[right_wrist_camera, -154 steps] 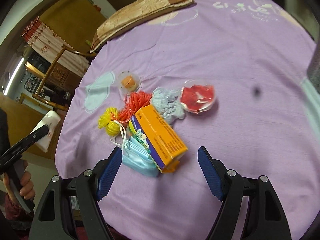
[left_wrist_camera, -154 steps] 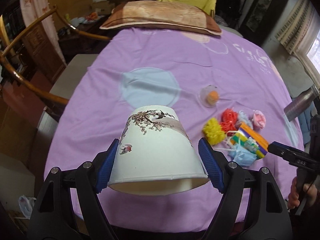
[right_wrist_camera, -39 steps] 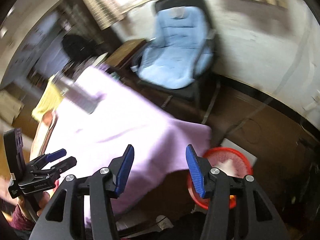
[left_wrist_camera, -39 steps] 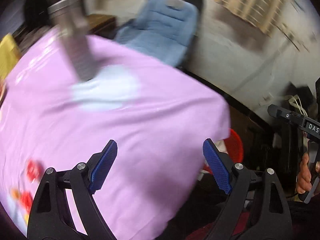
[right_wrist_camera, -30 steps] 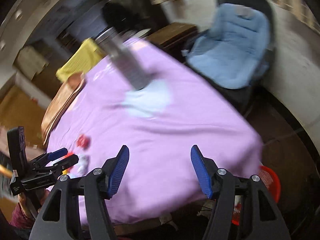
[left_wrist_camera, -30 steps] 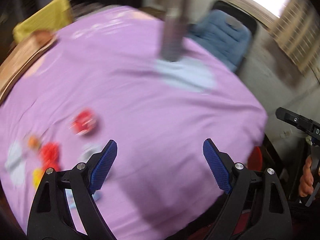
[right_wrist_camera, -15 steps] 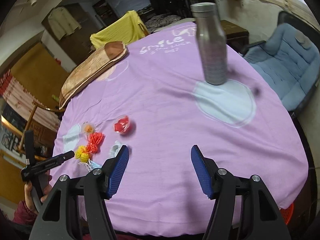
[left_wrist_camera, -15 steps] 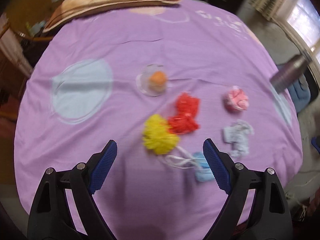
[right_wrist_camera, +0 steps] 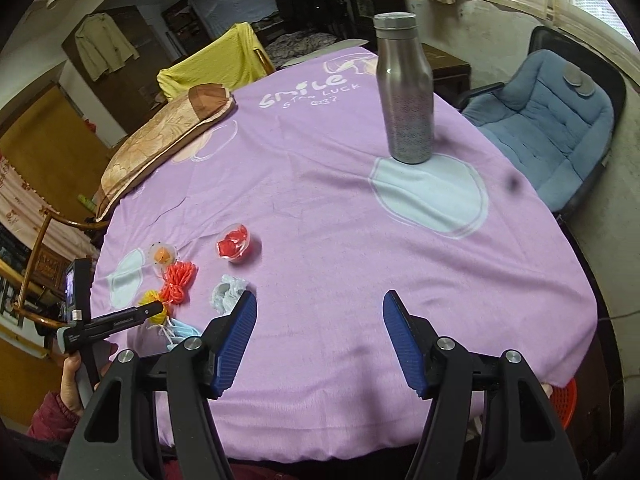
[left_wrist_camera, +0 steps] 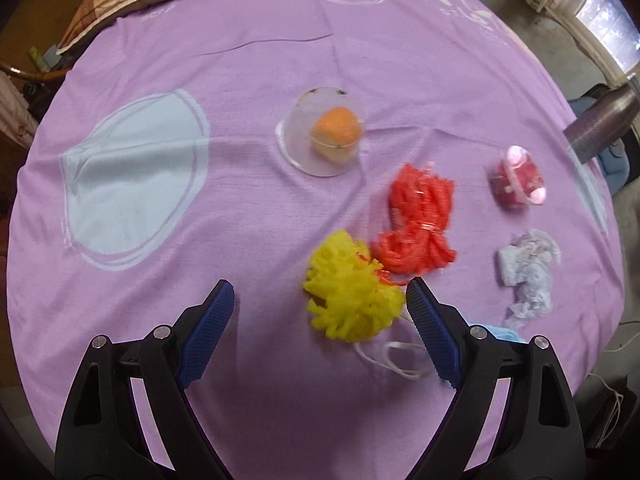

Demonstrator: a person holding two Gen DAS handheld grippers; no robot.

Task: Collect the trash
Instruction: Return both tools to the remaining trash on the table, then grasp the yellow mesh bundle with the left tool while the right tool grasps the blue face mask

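Left hand-held gripper (left_wrist_camera: 320,326), jaws spread wide and empty, points steeply down at a table (left_wrist_camera: 248,60) under a purple cloth. Trash lies ahead: a yellow mesh puff (left_wrist_camera: 352,286) just inside the right finger, touching a red mesh puff (left_wrist_camera: 416,226) beyond it. Farther off lie a clear cup over an orange lump (left_wrist_camera: 324,132), a red-filled clear cup (left_wrist_camera: 518,178) and a crumpled pale tissue (left_wrist_camera: 528,270); a blue face mask (left_wrist_camera: 502,330) shows behind the right finger. Right hand-held gripper (right_wrist_camera: 318,334), jaws apart and empty, hovers over bare cloth, well right of the trash. A steel bottle (right_wrist_camera: 404,88) stands upright beyond; a red basket (right_wrist_camera: 562,398) peeks from under the table edge.
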